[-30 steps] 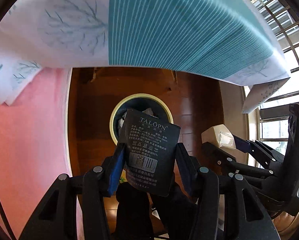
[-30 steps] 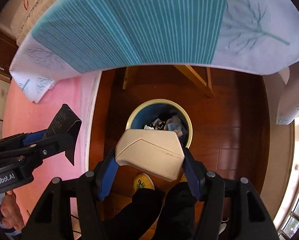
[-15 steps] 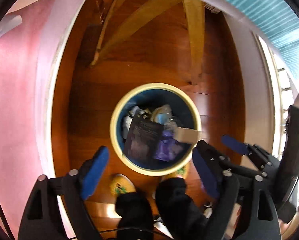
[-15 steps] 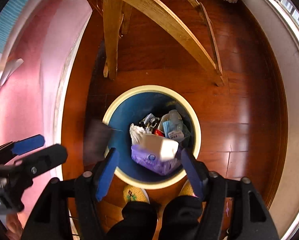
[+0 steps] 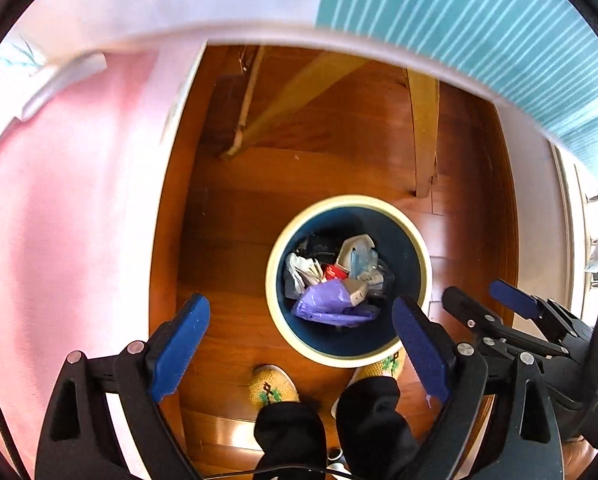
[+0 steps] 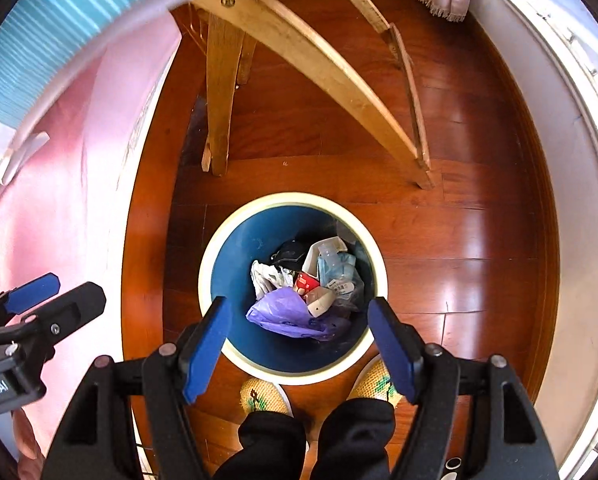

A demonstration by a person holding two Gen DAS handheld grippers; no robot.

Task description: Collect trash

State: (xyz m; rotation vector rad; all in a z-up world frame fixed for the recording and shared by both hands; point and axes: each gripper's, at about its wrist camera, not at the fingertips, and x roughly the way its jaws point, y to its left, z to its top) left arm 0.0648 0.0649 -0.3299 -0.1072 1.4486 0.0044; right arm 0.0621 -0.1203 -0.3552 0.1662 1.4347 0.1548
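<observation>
Both sets of tongs are pointing down over the bin (image 5: 349, 280) now, and both are standing wide apart with nothing between their blue pads. The left tongs (image 5: 301, 344) have just been opening, and there is only floor and bin rim showing in the gap. The right tongs (image 6: 299, 344) have just been opening as well, and they are framing the lower half of the bin with nothing pinched.

The trash is sitting down inside the bin: a purple plastic bag (image 6: 291, 314) at the near side, a crumpled white wrapper (image 6: 265, 276) to its left, a small red packet (image 6: 307, 282) in the middle, a pale blue-and-clear package (image 6: 337, 272) to the right, and a cream-coloured box (image 6: 319, 302) lying tilted against the purple bag. Something dark (image 6: 289, 252) is lying at the far side of the heap; what it is I cannot tell.

The bin itself, dark blue inside with a cream rim, is standing on the wooden floor (image 6: 459, 240) just in front of the person's patterned slippers (image 6: 265, 396). Wooden legs (image 6: 219, 100) are rising behind it, and the edge of a teal-striped cloth (image 5: 479, 28) is hanging over the top of the left view. In the left view the right tongs are hanging just to the right, near the bin's rim.
</observation>
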